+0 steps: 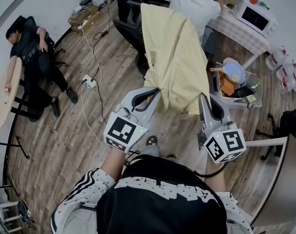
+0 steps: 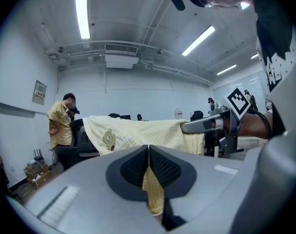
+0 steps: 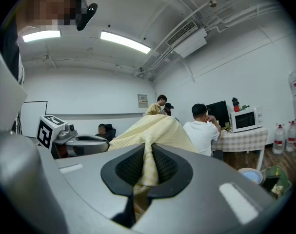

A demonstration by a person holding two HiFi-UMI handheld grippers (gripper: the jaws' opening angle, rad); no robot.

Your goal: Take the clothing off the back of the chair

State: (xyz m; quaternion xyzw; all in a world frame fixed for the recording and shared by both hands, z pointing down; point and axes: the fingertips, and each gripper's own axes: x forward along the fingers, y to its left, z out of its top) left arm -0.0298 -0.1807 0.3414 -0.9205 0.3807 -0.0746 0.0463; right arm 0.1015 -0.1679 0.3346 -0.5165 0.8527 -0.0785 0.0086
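A pale yellow checked garment [image 1: 174, 57] hangs spread out in front of me, held up by both grippers at its near edge. My left gripper [image 1: 155, 92] is shut on the garment's left corner; in the left gripper view the yellow cloth [image 2: 152, 189] is pinched between the black pads [image 2: 135, 167]. My right gripper [image 1: 201, 101] is shut on the right corner, with cloth [image 3: 147, 167] bunched between its pads. The garment [image 2: 138, 133] shows a small bear print. A black office chair [image 1: 133, 30] stands behind the garment, mostly hidden by it.
A seated person in white [image 1: 194, 1] is at a table with a microwave [image 1: 255, 16]. Another person [image 1: 33, 57] sits at far left by a round table [image 1: 4, 101]. A power strip and cables [image 1: 89, 79] lie on the wood floor. Small table with items [image 1: 238, 84] at right.
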